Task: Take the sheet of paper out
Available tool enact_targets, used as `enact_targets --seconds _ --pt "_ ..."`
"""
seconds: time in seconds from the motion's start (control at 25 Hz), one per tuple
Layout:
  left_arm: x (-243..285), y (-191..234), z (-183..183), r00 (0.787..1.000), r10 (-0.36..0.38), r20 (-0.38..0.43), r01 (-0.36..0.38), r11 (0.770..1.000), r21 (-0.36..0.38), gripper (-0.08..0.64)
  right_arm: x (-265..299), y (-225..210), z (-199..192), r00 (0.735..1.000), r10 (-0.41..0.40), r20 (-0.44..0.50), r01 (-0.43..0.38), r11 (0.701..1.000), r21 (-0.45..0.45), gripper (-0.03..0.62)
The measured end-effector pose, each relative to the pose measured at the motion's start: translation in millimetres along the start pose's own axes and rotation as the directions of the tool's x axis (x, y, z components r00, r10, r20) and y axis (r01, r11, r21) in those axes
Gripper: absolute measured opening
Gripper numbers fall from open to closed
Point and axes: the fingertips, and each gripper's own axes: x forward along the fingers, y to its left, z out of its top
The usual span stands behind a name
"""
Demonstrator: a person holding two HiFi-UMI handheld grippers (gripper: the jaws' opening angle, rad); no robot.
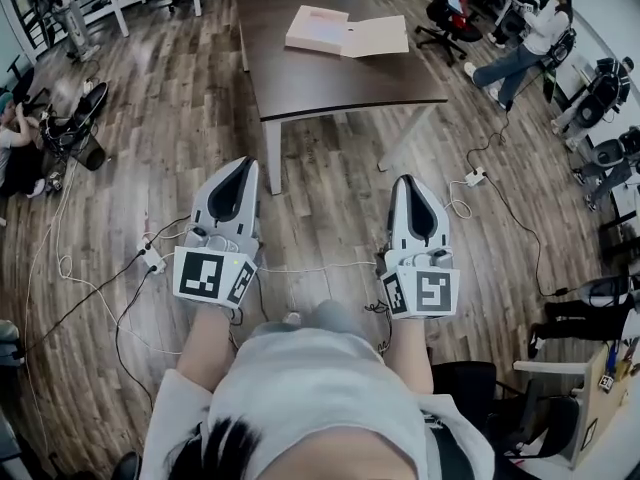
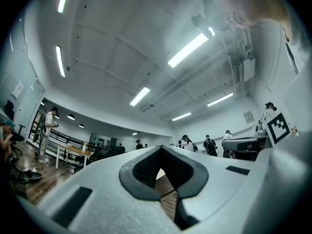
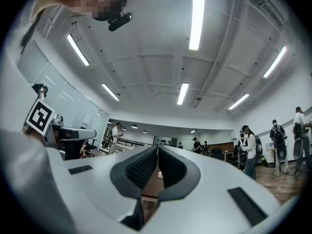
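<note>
In the head view the left gripper point(image 1: 240, 168) and the right gripper point(image 1: 410, 183) are in the lower middle of the frame, over the wooden floor point(image 1: 180, 138). Both are well apart from the table point(image 1: 330, 88) in the upper middle. On the far part of the table lies an open flat box point(image 1: 376, 36), and a pale pinkish sheet point(image 1: 318, 28) seems to lie at its left side. I take this sheet for the paper, though I cannot be sure.

I judge that the task has hardly begun and the step is to come to the table. To do it well, open one gripper before reaching, hold the box down with the other, then pinch a free edge of the sheet and draw it out flat, because thin paper bends and tears easily. The table top is dark brown and smooth with white legs, and the box looks like beige cardboard.

In the left gripper view the jaws meet at the tips and hold nothing. The pads point(image 2: 144, 172) are black and ribbed, the shell is matte and pale grey. Behind the tips a small gap shows only a bit of the table.

In the right gripper view the jaws are pressed together to a thin slit and are empty too. The same ribbed pads point(image 3: 141, 172) are seen – good for gripping paper.
</note>
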Motion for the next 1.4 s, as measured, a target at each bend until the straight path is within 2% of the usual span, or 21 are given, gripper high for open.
enact_targets --seconds 0.16,0.52,1.04,1.4 --pt "11 8 -5 1.0 -0.006 0.007 0.006 1.0 -0.027 0.009 9 -3 -6 1.0 -0.006 -0.013 0.006 1.0 -0.002 0.017" --pt "59 30 -19 1.0 0.007 0.021 -0.007 1.0 -0.002 0.009 65 -20 -25 1.0 0.019 0.008 -0.019 1.0 0.004 0.017" --pt "198 67 -49 0.999 0.042 0.003 -0.042 0.999 0.025 0.009 201 -99 -58 0.998 0.053 0.021 -0.054 0.997 0.048 0.017" --pt "303 82 -74 0.999 0.037 -0.003 -0.036 0.999 0.034 0.009 288 -157 -86 0.997 0.073 0.016 -0.074 0.995 0.068 0.017"
